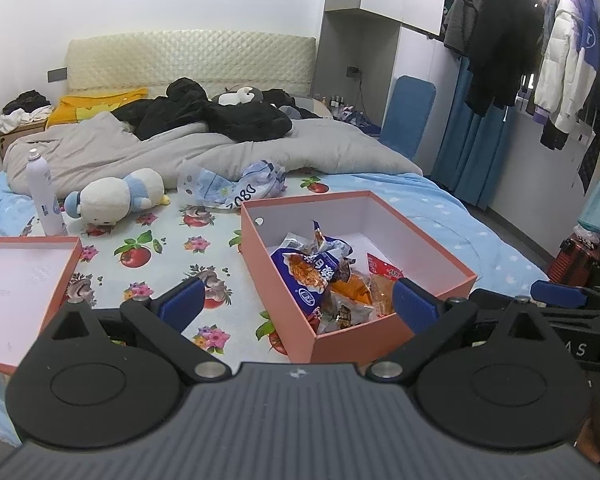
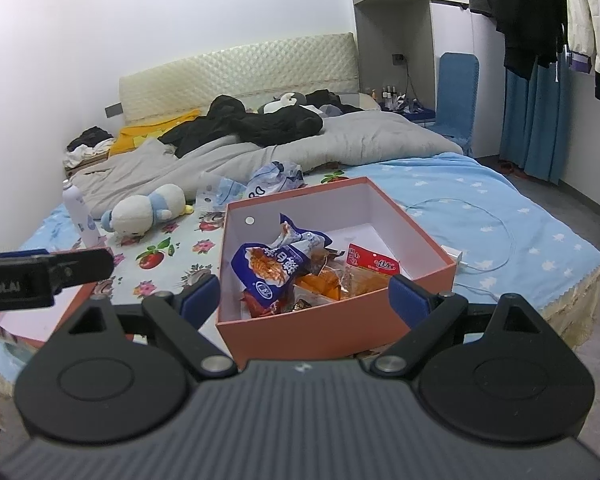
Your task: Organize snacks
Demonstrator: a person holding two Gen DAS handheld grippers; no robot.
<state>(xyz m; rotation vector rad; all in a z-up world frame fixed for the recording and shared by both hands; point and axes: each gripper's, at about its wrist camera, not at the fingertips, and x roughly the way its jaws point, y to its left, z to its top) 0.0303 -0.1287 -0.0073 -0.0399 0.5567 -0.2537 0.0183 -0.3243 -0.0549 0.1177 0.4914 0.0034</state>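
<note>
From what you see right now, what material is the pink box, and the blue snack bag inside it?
The pink box looks like stiff matte cardboard: flat straight walls, white inside, no shine. The blue snack bag seems to be glossy plastic film, since it is crinkled, printed and catches the light.

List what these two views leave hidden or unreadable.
- Lid: cut off by the left gripper in the left view; mostly behind the left gripper in the right view.
- Small packets under the blue bag: partly covered in both views.
- Spray can label: too small to read.
- Box near corner: behind the right gripper.
</note>
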